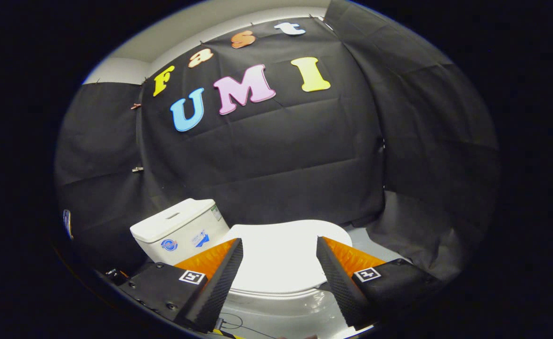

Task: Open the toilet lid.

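Note:
A white toilet stands below me. Its lid [281,256] lies flat and closed over the bowl [286,306], seen from above between my two fingers. The white cistern [180,230] sits at the left of the lid, just beyond my left finger [220,278]. My gripper [280,245] is open, its black ribbed fingers with orange sides spread wide, hovering above the lid with nothing between them. The right finger [337,278] stands over the lid's right part. Whether the fingertips touch the lid I cannot tell.
Black cloth walls close the booth behind the toilet and on both sides. A strip of pale grey floor [366,240] shows to the right of the lid. A thin cable [231,322] lies near the bowl's front.

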Tool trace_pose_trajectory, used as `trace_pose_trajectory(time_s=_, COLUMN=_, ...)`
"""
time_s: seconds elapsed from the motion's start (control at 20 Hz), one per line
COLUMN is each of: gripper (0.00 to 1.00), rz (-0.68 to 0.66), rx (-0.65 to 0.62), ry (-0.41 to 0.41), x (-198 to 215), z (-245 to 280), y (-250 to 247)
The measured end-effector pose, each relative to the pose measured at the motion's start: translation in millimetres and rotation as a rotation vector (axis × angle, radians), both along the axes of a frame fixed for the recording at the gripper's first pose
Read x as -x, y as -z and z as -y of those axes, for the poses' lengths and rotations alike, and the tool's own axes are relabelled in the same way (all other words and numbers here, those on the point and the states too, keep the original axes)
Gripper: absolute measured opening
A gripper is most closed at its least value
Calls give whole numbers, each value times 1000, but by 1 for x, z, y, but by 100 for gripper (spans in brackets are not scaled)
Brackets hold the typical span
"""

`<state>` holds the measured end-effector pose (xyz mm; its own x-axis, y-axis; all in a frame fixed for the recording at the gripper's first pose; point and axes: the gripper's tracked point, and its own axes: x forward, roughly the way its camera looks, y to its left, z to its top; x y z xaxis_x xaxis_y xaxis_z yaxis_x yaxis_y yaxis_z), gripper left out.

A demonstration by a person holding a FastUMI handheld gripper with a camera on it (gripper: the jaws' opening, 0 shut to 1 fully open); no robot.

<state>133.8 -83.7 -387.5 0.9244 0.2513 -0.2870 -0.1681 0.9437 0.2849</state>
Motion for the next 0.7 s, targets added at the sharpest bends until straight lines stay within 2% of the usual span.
trace_pose_trajectory(time_s=0.3, gripper=99, rz=-191, rx=-125, ry=66, x=-19, z=39, y=73)
trace_pose_trajectory(time_s=0.55, gripper=99, rz=-399, rx=-237, ry=204, x=-28, z=77, y=145)
trace_pose_trajectory(time_s=0.7, gripper=99, rz=-493, rx=-348, ry=269, x=-29, z=89, y=169)
